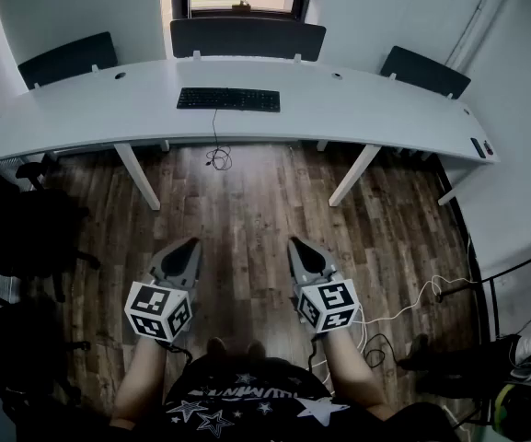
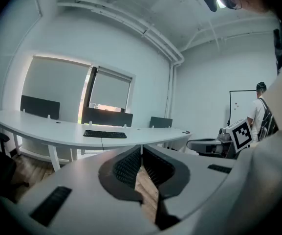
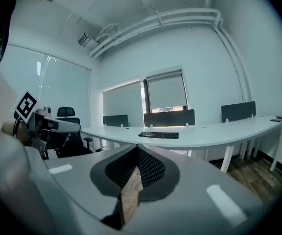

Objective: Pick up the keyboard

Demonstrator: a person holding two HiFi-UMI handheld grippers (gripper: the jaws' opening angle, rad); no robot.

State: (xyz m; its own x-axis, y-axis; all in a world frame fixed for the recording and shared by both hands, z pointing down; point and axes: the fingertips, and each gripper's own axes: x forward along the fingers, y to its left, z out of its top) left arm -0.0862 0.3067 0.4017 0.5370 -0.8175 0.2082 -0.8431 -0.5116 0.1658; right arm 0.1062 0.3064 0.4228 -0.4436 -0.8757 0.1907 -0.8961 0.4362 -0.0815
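Head view: keyboard on desk, untouched.

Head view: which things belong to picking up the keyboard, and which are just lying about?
For the job: keyboard, white desk under it, left gripper and right gripper, both shut and empty.

Lying about: black office chair, dark screens behind the desk, small dark item at the desk's right end.

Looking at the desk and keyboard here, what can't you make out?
Keyboard: key lettering too small in every view.
Cable: head view, its end is lost in a small tangle on the floor.
Two small objects at the desk's right end: head view, too small to identify.
Chair: head view, too dark, cut by the left edge.
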